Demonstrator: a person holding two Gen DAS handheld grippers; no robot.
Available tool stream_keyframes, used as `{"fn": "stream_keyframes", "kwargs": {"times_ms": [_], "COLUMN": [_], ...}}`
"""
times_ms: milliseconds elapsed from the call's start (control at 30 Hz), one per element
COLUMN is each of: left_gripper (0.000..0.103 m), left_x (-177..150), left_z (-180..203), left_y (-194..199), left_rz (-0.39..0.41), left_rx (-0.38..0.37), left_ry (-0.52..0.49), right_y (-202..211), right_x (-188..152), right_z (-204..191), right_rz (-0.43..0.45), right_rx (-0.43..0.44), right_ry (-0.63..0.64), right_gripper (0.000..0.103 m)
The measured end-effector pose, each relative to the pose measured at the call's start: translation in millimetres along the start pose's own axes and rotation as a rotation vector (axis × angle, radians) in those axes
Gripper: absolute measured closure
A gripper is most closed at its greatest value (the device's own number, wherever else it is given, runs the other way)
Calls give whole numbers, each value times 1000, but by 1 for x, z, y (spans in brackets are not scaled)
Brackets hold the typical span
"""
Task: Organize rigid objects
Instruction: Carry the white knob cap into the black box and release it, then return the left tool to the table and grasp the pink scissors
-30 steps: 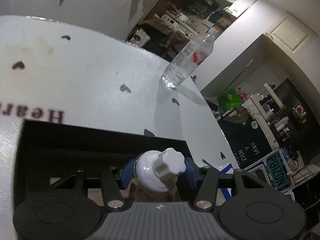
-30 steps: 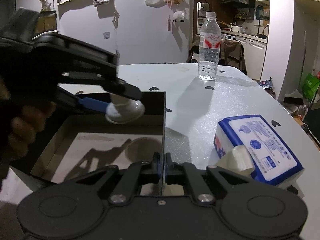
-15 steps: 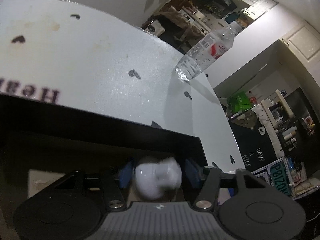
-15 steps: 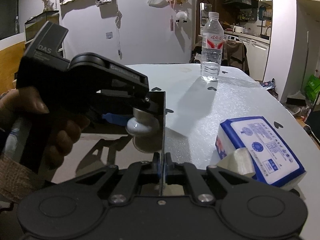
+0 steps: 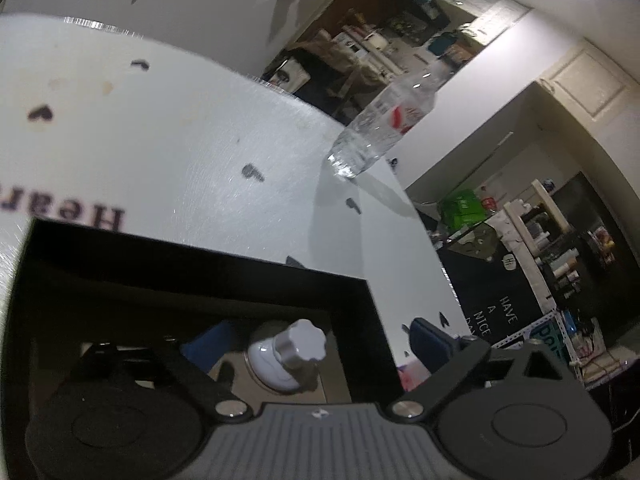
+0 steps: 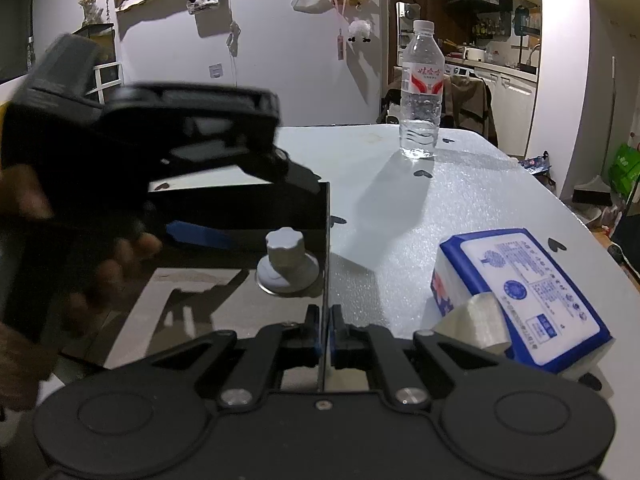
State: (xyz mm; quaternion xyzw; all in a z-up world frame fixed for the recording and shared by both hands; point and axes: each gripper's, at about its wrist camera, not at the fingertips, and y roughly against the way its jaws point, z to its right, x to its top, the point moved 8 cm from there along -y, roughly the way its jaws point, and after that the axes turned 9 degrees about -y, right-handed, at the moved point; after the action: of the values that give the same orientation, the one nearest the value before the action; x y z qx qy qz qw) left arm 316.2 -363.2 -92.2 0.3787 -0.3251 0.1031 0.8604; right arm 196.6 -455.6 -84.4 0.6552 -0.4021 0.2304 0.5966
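Observation:
A white jar-like piece with a grey scalloped knob stands upright on the floor of an open black box, near its right wall. My left gripper hovers over it with its jaws opening wide; the blue pads stand clear of the knob on both sides. In the right wrist view the knobbed piece sits free in the box, with the hand-held left gripper above and left of it. My right gripper is shut on the box's thin right wall.
A clear water bottle stands at the far side of the white table. A blue-and-white tissue pack lies to the right of the box, with a pale tape roll leaning against it. The table's edge curves off at the right.
The left gripper came down into the box with the knobbed piece, then its jaws spread and let it go; the piece now rests on the box floor. The right gripper has kept still.

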Motion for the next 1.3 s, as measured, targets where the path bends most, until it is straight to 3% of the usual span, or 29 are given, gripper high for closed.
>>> {"fn": "stream_keyframes", "kwargs": {"times_ms": [500,900,1000,1300], "left_gripper": [0,0,0,0], "left_x": [-4,-21,-28,-48], "left_z": [-1,-61,-78,-117], "left_y": [91,161,176,206], "left_rz": [154,243,254,250], "left_rx": [137,330,419,571], "left_ry": [-228,-253,-280,-256], "right_y": [0,-2,-2,0], "right_x": [-1,0,1,1], "right_z": [2,1,0,0], "right_rz": [-1,-5,-5,-6], "right_rx": [1,-18,-23,-29], "right_ry": [-19,-33,-35,-41], "right_gripper": [98,99,99,99]}}
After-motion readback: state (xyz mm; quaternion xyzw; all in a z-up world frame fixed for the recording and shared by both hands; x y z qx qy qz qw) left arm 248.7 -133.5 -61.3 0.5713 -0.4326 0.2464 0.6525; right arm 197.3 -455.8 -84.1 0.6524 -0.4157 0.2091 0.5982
